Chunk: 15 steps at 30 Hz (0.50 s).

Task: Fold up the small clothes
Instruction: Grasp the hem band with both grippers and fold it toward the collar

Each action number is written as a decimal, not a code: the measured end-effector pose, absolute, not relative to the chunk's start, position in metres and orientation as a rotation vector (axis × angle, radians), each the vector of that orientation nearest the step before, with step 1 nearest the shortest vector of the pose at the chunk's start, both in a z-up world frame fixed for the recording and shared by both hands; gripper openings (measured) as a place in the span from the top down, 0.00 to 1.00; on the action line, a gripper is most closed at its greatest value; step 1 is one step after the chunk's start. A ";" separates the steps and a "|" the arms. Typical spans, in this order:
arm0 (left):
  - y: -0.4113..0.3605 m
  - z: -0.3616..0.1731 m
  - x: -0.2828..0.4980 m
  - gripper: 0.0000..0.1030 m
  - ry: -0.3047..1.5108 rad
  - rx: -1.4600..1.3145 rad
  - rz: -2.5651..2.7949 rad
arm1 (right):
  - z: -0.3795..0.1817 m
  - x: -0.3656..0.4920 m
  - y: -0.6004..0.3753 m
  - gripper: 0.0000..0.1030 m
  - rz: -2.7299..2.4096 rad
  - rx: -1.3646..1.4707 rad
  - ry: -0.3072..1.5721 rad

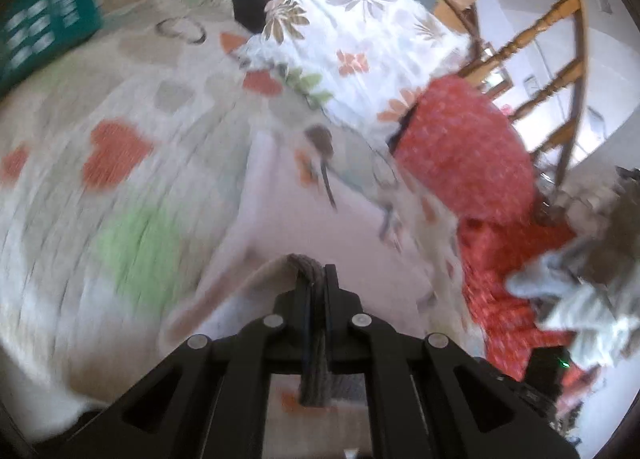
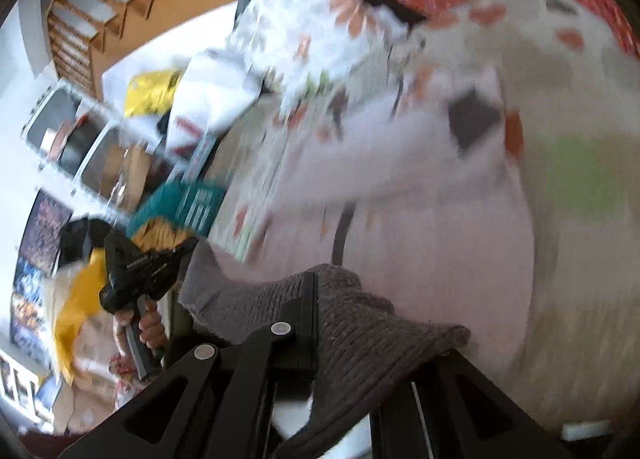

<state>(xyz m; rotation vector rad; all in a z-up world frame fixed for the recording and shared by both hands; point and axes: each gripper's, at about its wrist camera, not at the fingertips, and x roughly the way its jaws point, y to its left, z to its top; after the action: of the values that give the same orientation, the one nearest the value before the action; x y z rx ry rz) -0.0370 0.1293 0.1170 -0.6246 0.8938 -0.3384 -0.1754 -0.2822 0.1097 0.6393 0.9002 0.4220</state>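
Note:
A small pale pink garment (image 1: 304,227) with a grey ribbed hem hangs stretched in front of both cameras, above a bedspread with hearts. My left gripper (image 1: 314,279) is shut on the grey ribbed hem (image 1: 308,263) of the garment. My right gripper (image 2: 316,299) is shut on the same grey ribbed hem (image 2: 360,331), which drapes over its fingers. The garment also shows in the right wrist view (image 2: 420,227), with a grey pocket patch (image 2: 474,119). The left gripper (image 2: 140,267) shows in the right wrist view, held by a hand.
A bedspread (image 1: 100,163) with orange and green hearts lies below. A floral pillow (image 1: 352,31) and a red dotted cloth (image 1: 468,143) lie at the far side. A teal basket (image 1: 44,23) stands at the left. A wooden chair (image 1: 540,19) stands at the right. Grey clothes (image 1: 588,279) lie at the right.

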 end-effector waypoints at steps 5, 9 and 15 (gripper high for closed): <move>0.111 0.084 0.061 0.95 0.937 -0.628 -0.241 | 0.085 -0.070 -0.326 0.95 0.303 0.778 0.906; 0.104 0.052 0.100 0.95 1.013 -0.654 -0.226 | 0.036 -0.005 -0.351 0.95 0.191 0.852 0.978; 0.086 0.050 0.133 0.94 1.005 -0.617 -0.227 | 0.017 0.046 -0.366 0.94 0.232 0.907 0.995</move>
<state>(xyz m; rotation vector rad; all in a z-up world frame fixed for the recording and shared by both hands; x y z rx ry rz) 0.1332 0.0857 0.0500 -0.6167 1.0055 -0.2266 0.0461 -0.3658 0.0173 0.9066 0.9949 0.2319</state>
